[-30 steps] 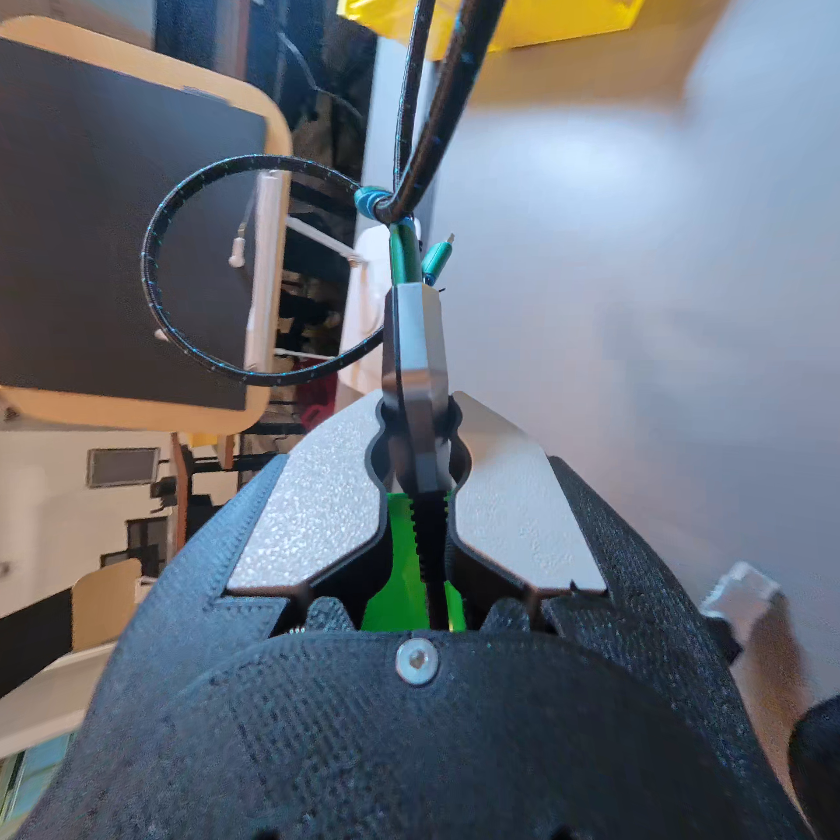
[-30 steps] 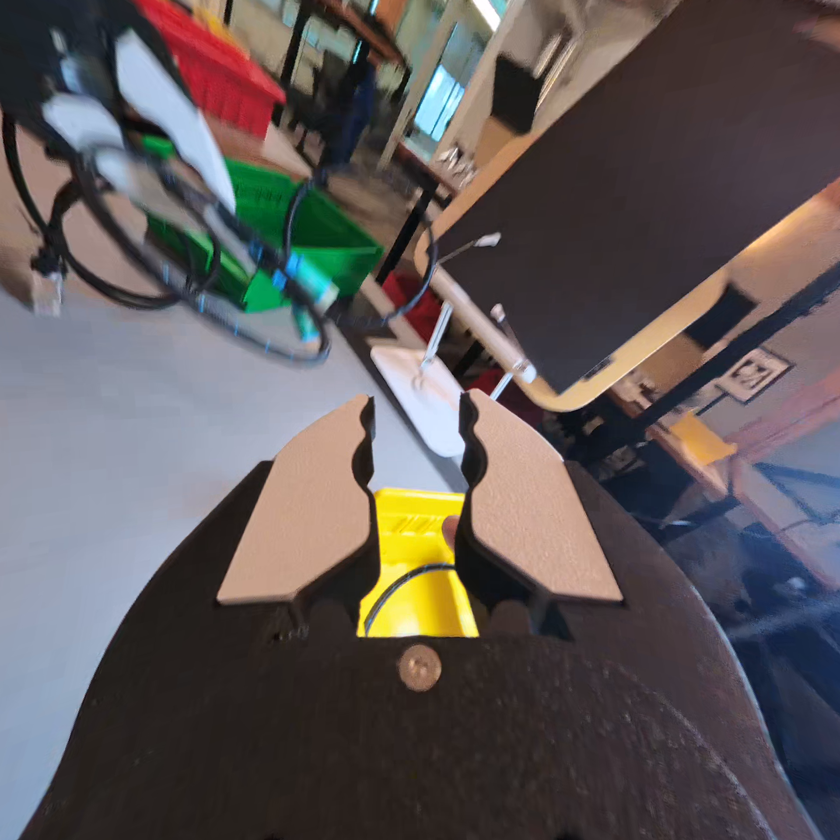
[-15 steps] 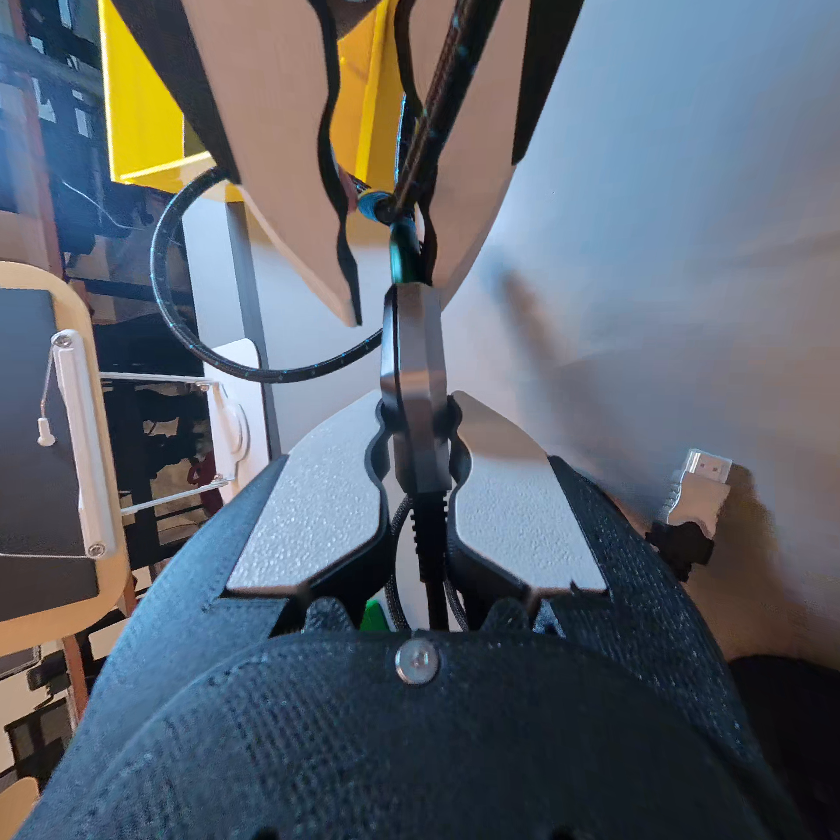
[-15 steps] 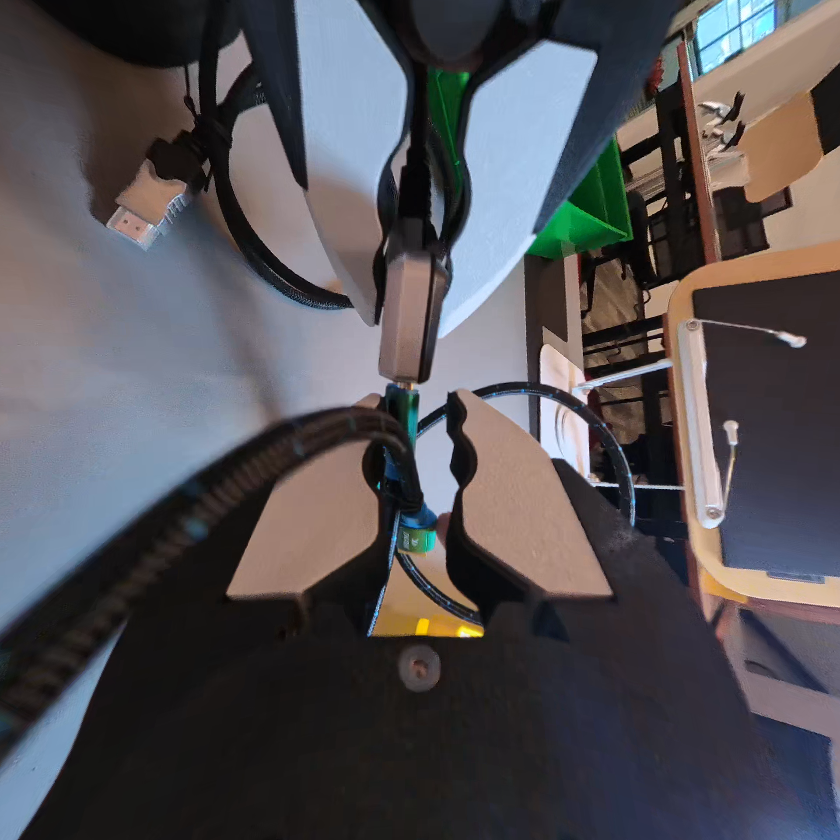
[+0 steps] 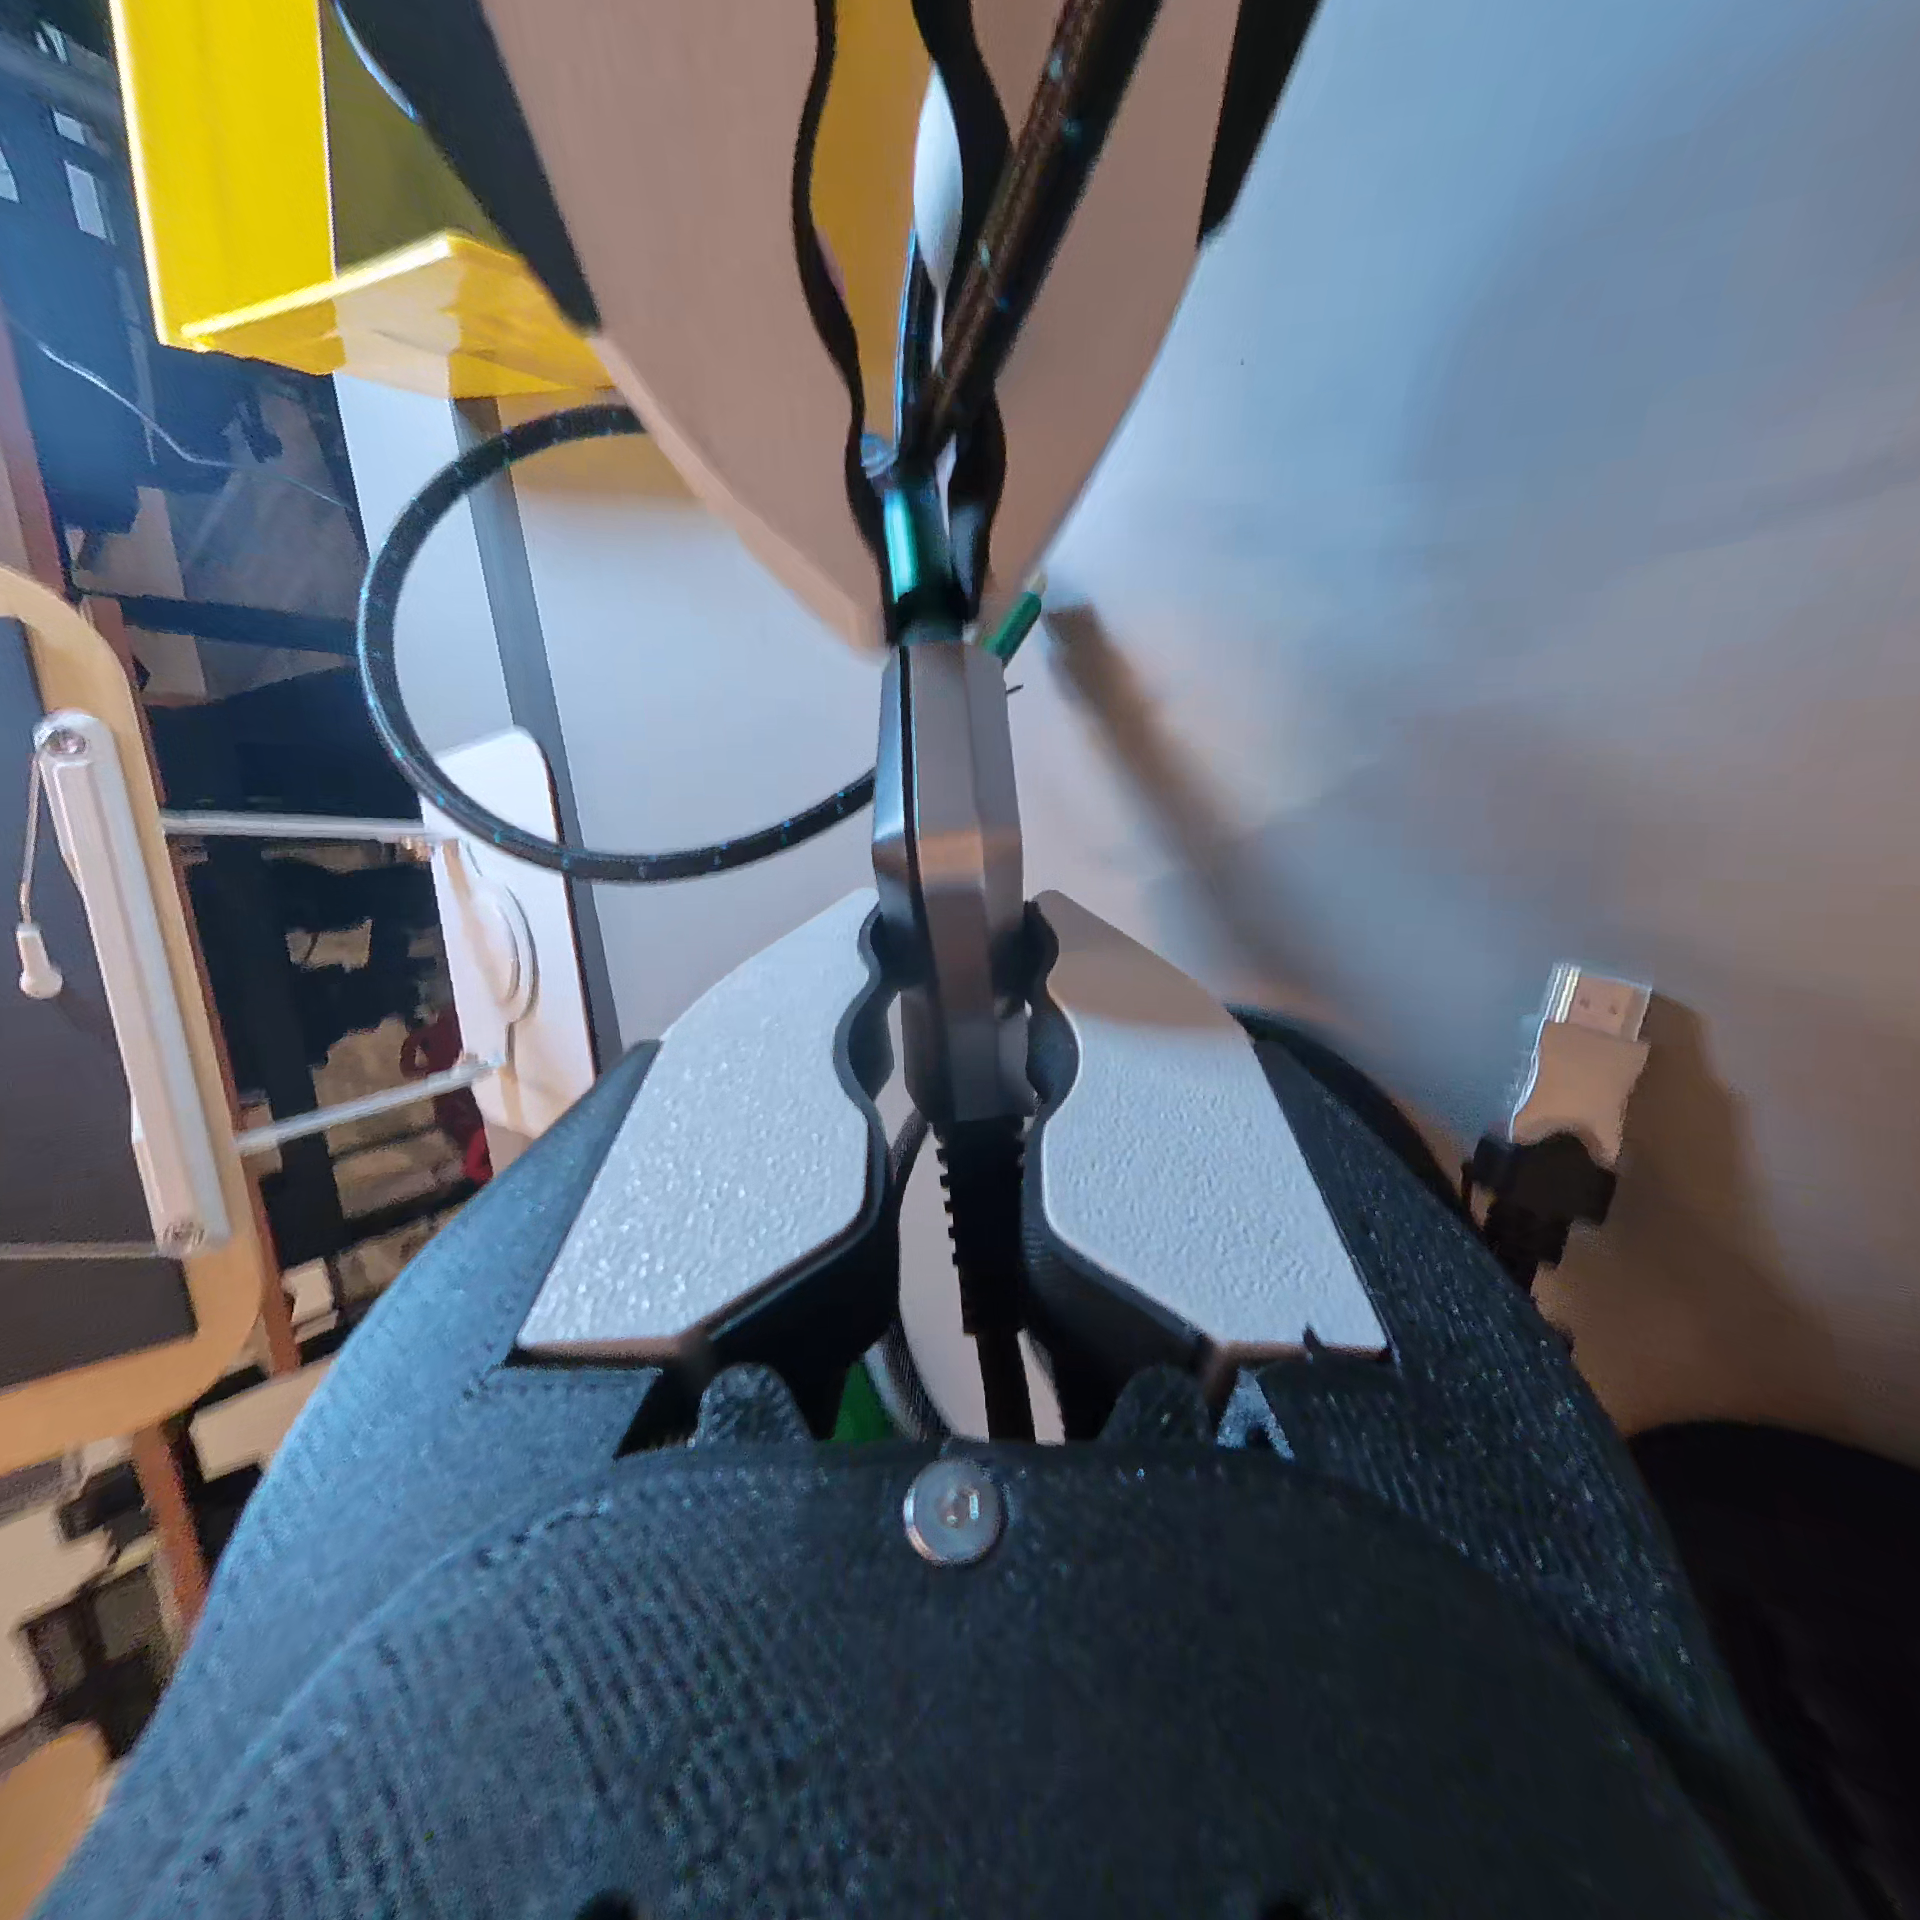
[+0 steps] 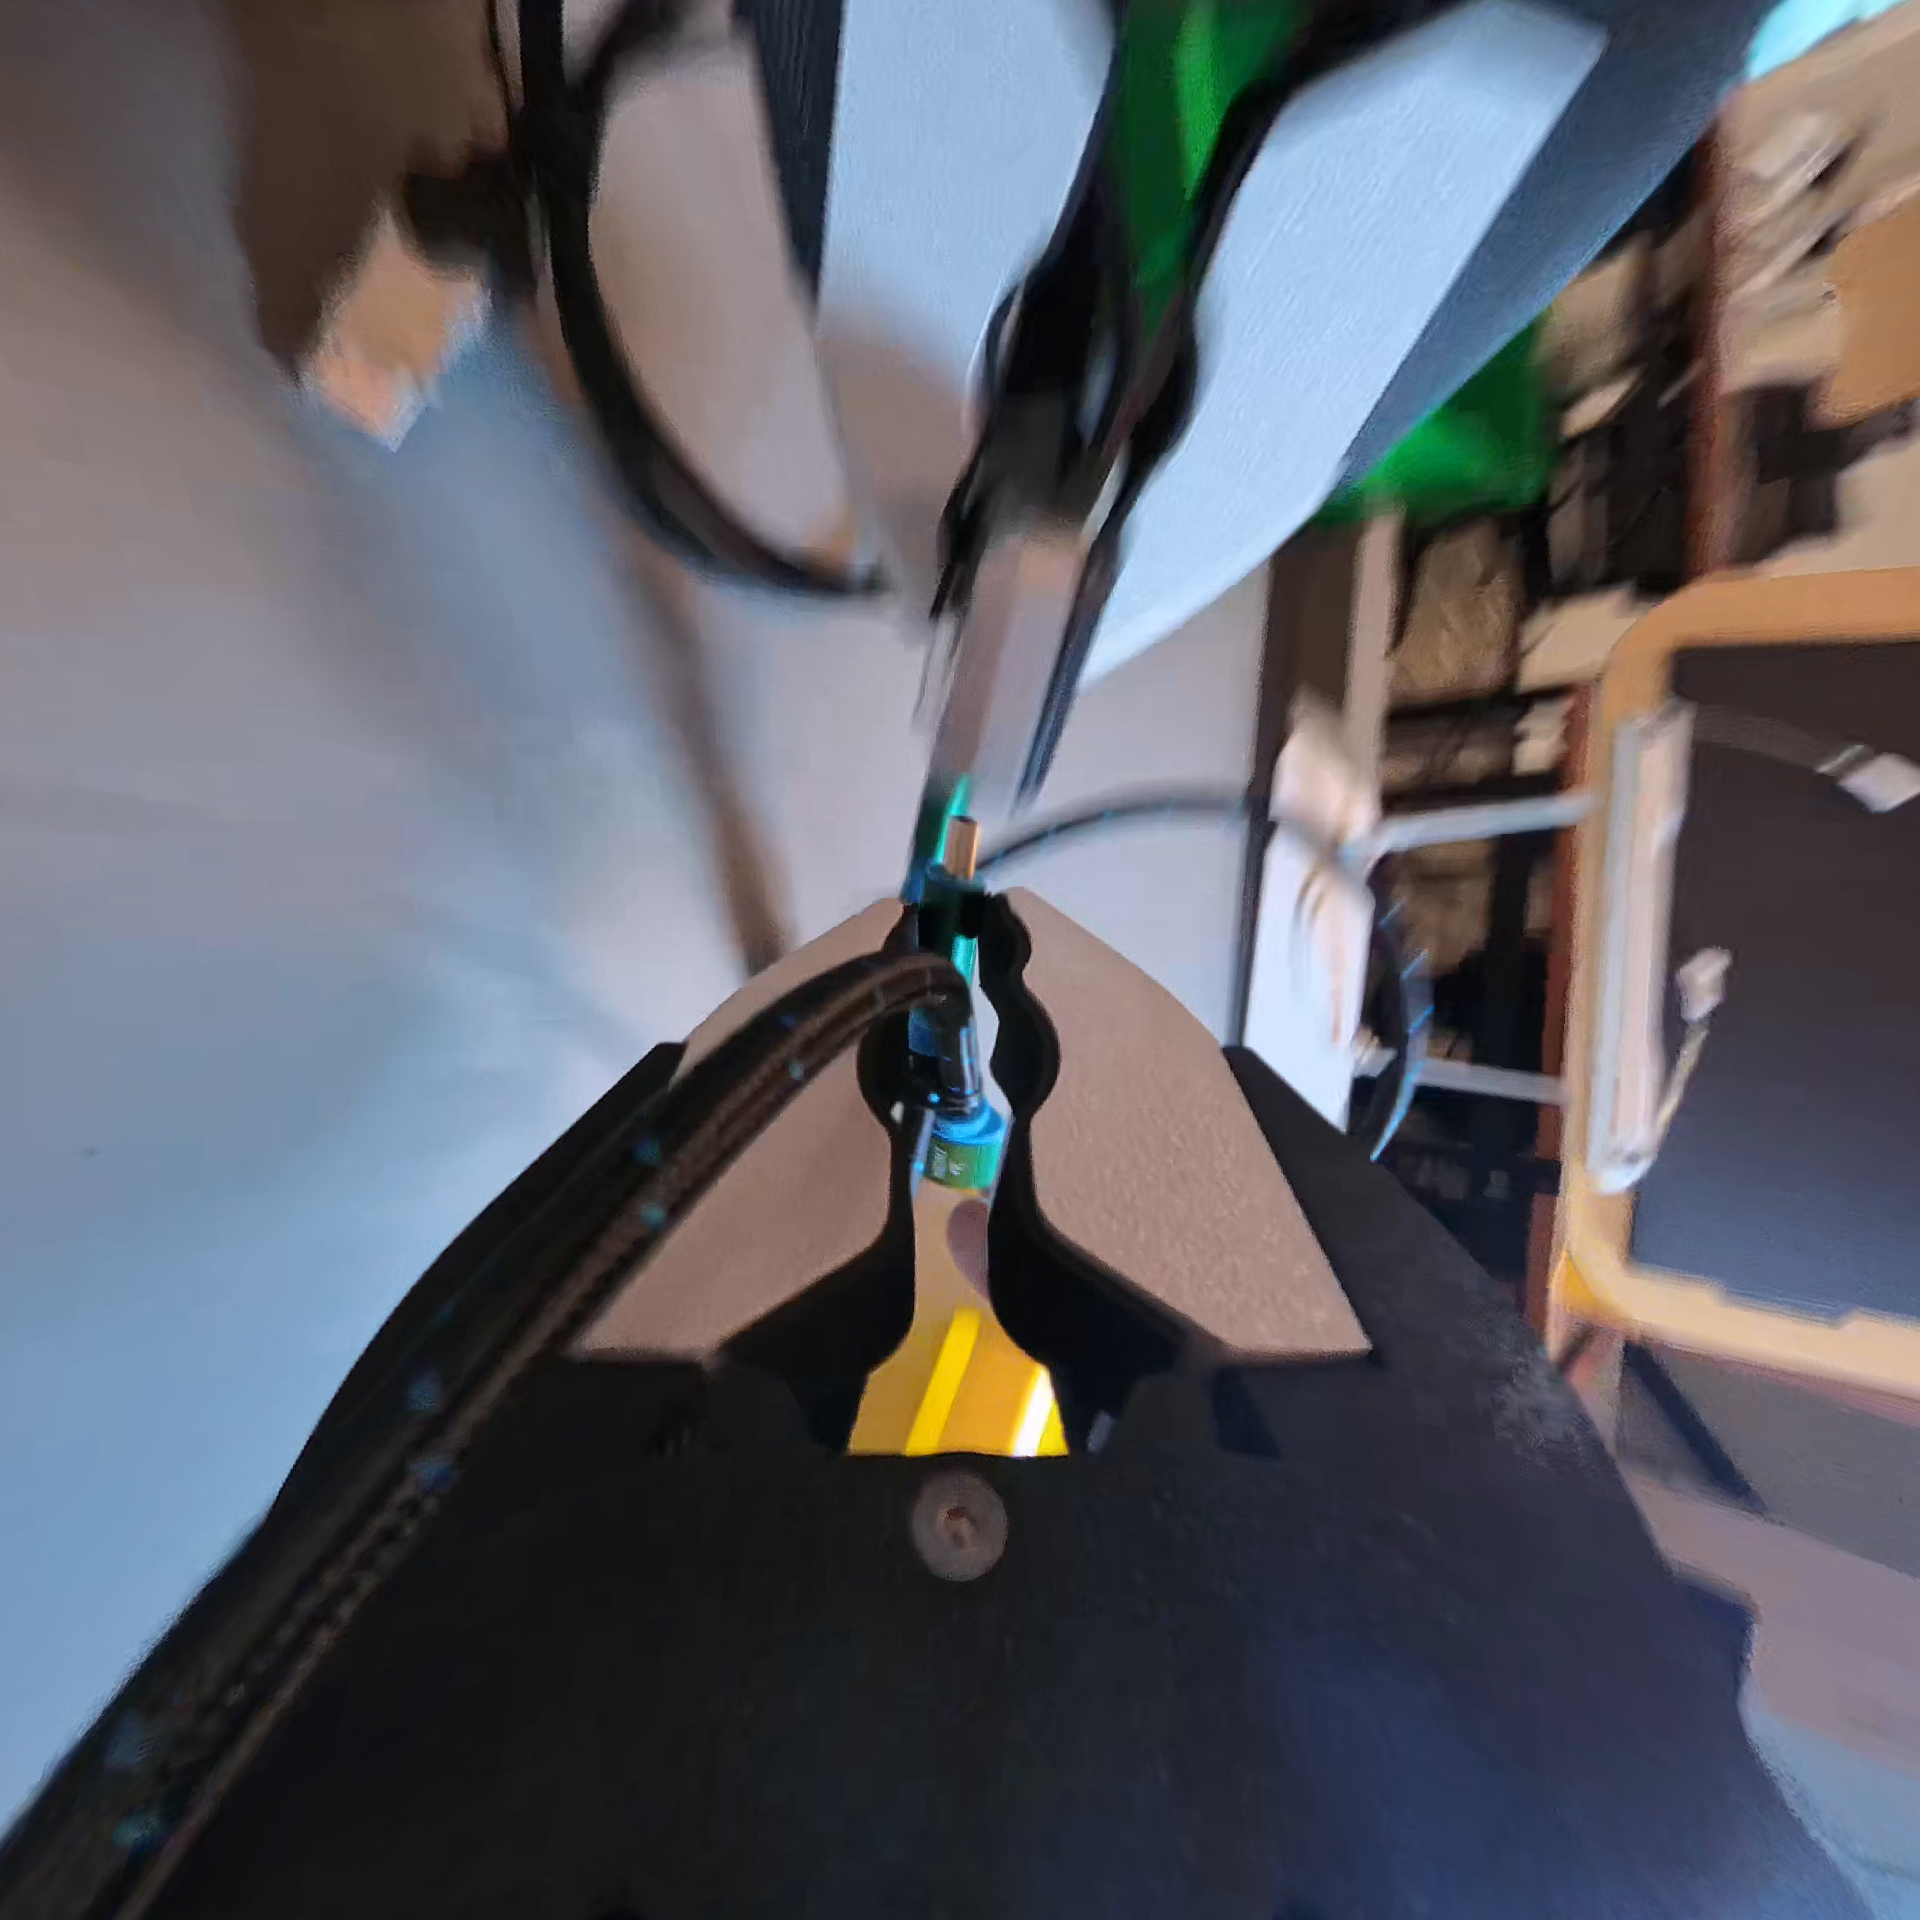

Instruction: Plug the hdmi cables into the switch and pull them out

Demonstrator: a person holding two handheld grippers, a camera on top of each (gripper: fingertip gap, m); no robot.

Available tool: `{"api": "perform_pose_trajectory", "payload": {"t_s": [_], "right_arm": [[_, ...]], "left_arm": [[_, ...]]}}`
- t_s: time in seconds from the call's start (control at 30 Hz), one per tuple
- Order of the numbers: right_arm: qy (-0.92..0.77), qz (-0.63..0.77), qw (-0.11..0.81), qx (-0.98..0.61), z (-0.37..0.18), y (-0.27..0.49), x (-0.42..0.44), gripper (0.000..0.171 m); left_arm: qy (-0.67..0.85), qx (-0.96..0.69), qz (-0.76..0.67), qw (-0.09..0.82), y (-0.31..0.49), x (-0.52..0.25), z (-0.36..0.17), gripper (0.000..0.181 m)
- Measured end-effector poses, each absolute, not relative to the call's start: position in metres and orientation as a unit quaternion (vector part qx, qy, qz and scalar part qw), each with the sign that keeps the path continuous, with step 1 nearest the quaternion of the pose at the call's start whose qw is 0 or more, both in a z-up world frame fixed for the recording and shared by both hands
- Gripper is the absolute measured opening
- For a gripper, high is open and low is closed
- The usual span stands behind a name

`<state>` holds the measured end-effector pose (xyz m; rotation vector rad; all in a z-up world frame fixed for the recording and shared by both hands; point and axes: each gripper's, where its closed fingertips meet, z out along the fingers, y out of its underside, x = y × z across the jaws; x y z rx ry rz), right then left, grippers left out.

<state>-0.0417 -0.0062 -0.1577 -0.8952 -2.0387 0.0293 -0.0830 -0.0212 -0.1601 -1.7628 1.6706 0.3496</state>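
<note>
Grey metal switch (image 5: 951,883) stays pinched in the left tool (image 5: 954,1023); the right tool (image 6: 961,940), open a second ago, now clamps the green-tipped cable plug (image 6: 951,1039) above the worktop (image 5: 1507,520), apparently ready for pulling.

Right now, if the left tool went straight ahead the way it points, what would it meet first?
Most likely the right tool. The left tool is shut on the grey switch, whose far end nearly reaches the right tool's tan fingers closed on the green plug. The depth between them is unclear.

Far gripper (image 6: 1049,457) and switch (image 6: 997,686) blurred (right wrist view)
</note>
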Motion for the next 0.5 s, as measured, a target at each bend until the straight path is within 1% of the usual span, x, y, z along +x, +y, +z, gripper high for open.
{"api": "perform_pose_trajectory", "payload": {"t_s": [0.03,0.07,0.1,0.13,0.23,0.3,0.37,0.43,0.5], "right_arm": [[-0.826,-0.045,0.402,-0.392,-0.173,0.016,-0.026,0.011],[-0.823,-0.047,0.400,-0.401,-0.182,0.029,-0.016,0.011],[-0.811,-0.013,0.409,-0.418,-0.181,0.037,-0.010,0.010],[-0.789,-0.001,0.427,-0.442,-0.170,0.050,-0.002,0.011],[-0.702,0.061,0.525,-0.477,-0.093,0.071,0.018,0.011],[-0.652,0.017,0.563,-0.507,-0.060,0.095,0.045,0.011],[-0.612,-0.023,0.570,-0.548,-0.048,0.122,0.070,0.011],[-0.586,-0.054,0.541,-0.601,-0.053,0.151,0.088,0.011],[-0.567,-0.134,0.513,-0.630,-0.063,0.185,0.103,0.011]], "left_arm": [[0.633,-0.683,0.151,0.330,-0.020,-0.093,-0.156,0.023],[0.622,-0.690,0.153,0.337,-0.020,-0.104,-0.147,0.023],[0.608,-0.698,0.143,0.352,-0.021,-0.114,-0.135,0.023],[0.592,-0.706,0.139,0.364,-0.022,-0.126,-0.124,0.023],[0.547,-0.721,0.158,0.395,-0.020,-0.163,-0.096,0.023],[0.526,-0.724,0.165,0.415,-0.017,-0.178,-0.083,0.023],[0.515,-0.716,0.163,0.441,-0.017,-0.179,-0.069,0.023],[0.509,-0.706,0.162,0.465,-0.017,-0.174,-0.057,0.023],[0.509,-0.697,0.168,0.476,-0.017,-0.169,-0.050,0.023]]}}
